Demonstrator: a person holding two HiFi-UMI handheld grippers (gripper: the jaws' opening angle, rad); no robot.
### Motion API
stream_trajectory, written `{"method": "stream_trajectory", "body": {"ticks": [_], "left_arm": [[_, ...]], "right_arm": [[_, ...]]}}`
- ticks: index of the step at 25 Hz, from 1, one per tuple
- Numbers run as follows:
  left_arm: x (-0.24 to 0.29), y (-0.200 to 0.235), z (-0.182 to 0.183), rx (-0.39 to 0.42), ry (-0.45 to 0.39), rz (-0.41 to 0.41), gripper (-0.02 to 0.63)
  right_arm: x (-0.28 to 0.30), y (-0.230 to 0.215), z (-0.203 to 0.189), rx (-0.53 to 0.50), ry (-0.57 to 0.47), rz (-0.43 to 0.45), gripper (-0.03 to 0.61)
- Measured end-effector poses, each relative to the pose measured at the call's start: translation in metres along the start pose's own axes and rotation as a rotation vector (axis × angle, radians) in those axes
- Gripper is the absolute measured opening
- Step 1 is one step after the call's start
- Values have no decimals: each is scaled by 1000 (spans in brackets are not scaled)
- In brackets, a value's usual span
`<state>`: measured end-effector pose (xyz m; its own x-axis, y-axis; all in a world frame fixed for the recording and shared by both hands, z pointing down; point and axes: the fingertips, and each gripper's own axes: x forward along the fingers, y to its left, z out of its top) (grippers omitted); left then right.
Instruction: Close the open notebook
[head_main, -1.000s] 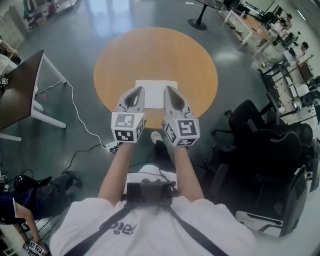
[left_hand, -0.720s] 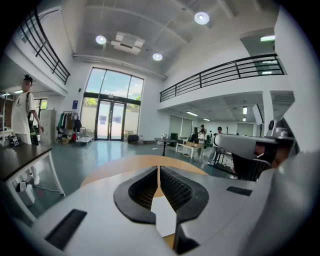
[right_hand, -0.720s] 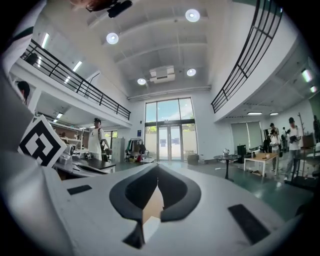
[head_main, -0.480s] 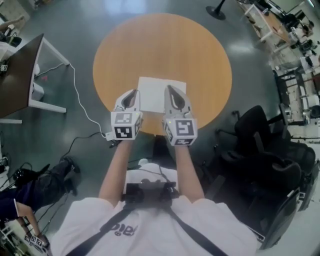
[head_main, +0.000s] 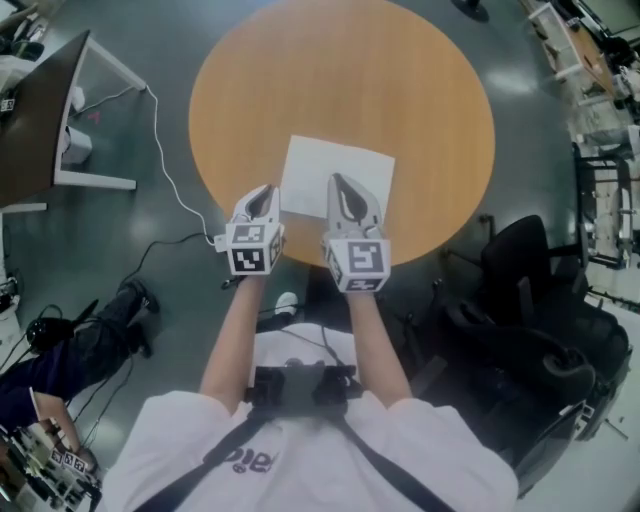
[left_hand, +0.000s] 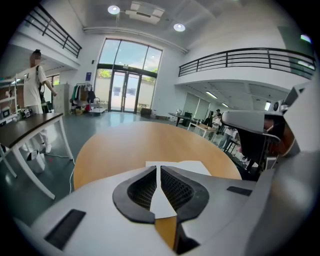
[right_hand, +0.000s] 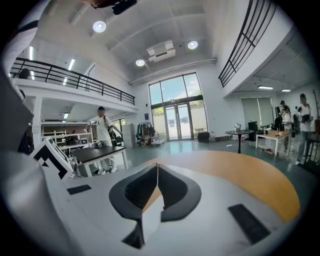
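The open notebook lies flat with white pages up on the near half of the round orange table. My left gripper is shut and empty, its tips just left of the notebook's near left corner. My right gripper is also shut and empty, and its tips reach over the notebook's near edge. In the left gripper view the closed jaws point at the white pages on the table. From the right gripper view, the closed jaws look across the table.
A dark desk stands at the left with a white cable trailing over the floor. Black office chairs crowd the right side. A person stands far off by another desk.
Both grippers have come down toward the table's near edge, staying shut. The head view has tilted, so the table and notebook now sit higher and larger in frame.
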<state>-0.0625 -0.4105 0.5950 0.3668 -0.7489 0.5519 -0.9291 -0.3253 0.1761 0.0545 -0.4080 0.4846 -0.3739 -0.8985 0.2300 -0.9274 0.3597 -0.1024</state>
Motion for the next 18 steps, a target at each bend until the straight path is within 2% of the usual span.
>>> {"method": "stream_trajectory", "body": {"ticks": [2, 5, 7, 10, 14, 18], "left_arm": [[7, 3, -14, -37, 18, -8, 18], [18, 9, -32, -117, 43, -31, 57], [24, 9, -47, -172, 59, -48, 82], [32, 8, -72, -236, 88, -75, 158], [45, 6, -98, -241, 131, -82, 236], [52, 3, -110, -190, 151, -61, 245]], "right_arm": [[3, 3, -12, -20, 44, 3, 17], [10, 5, -24, -60, 85, 0, 17], [9, 5, -32, -51, 105, -2, 17], [7, 4, -45, -52, 128, 3, 17], [4, 4, -56, -157, 150, 1, 17], [0, 3, -64, -177, 156, 8, 17]]}}
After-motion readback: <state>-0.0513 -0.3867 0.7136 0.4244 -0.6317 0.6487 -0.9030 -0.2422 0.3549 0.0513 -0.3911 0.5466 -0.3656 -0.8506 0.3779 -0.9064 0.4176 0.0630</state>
